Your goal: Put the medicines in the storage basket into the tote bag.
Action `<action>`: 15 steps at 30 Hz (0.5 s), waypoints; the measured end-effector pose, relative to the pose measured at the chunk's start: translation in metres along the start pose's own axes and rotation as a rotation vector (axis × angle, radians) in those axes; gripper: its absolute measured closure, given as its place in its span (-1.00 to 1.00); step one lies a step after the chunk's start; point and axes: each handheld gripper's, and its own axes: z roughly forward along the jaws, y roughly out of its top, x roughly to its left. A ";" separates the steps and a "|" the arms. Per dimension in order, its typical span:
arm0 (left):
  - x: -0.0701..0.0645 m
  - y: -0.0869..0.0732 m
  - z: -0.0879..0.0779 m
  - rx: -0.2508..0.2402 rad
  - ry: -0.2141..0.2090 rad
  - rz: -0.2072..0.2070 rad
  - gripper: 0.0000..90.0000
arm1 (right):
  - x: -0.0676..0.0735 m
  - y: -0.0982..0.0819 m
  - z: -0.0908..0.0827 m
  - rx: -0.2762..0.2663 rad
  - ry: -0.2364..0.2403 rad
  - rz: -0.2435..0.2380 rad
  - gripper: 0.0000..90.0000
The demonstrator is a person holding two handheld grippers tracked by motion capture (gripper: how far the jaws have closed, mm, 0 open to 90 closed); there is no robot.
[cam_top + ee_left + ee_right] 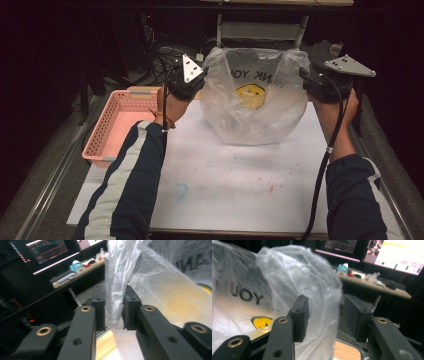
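White surface (pixel 240 185), dark room behind. Plastic bag (pixel 255 100) stands at the far middle: light, limp, slippery. My left tool (pixel 113 308) pinches its left handle (pixel 115 290); right tool (pixel 324 315) released, right handle (pixel 312 295) loose between jaws. Hold by handles.

Your left gripper (pixel 196 76) is pinched nearly closed; your right gripper (pixel 306 79) has its jaws parted. Both forearms reach forward, hands raised level with each other.

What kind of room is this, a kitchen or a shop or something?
Probably a lab or workshop bench. Lit computer monitors stand on a desk behind, cables tangle at the back, and the white table carries a plastic bag and a pink basket.
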 end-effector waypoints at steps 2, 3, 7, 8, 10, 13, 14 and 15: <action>0.002 0.002 0.005 0.026 0.020 0.035 0.86 | -0.002 0.005 -0.003 -0.008 0.009 -0.012 0.22; 0.005 0.004 0.007 0.038 0.028 0.045 0.87 | -0.003 0.007 -0.004 -0.016 0.008 -0.017 0.19; 0.019 0.012 0.008 0.040 0.096 0.010 0.89 | -0.007 0.016 -0.012 -0.049 0.011 -0.005 0.13; 0.023 0.012 0.008 0.045 0.113 0.002 0.89 | -0.007 0.017 -0.012 -0.043 0.013 -0.008 0.12; 0.029 0.013 0.010 0.055 0.145 -0.022 0.89 | -0.007 0.019 -0.009 0.001 0.018 -0.019 0.04; 0.032 0.013 0.009 0.051 0.154 -0.053 0.87 | -0.005 0.019 -0.005 0.038 0.047 -0.010 -0.04; 0.033 0.013 0.007 0.036 0.126 -0.079 0.71 | -0.003 0.019 -0.007 0.028 0.054 -0.004 -0.07; 0.032 0.012 0.005 0.020 0.090 -0.103 0.53 | -0.002 0.019 -0.008 0.018 0.057 -0.003 -0.10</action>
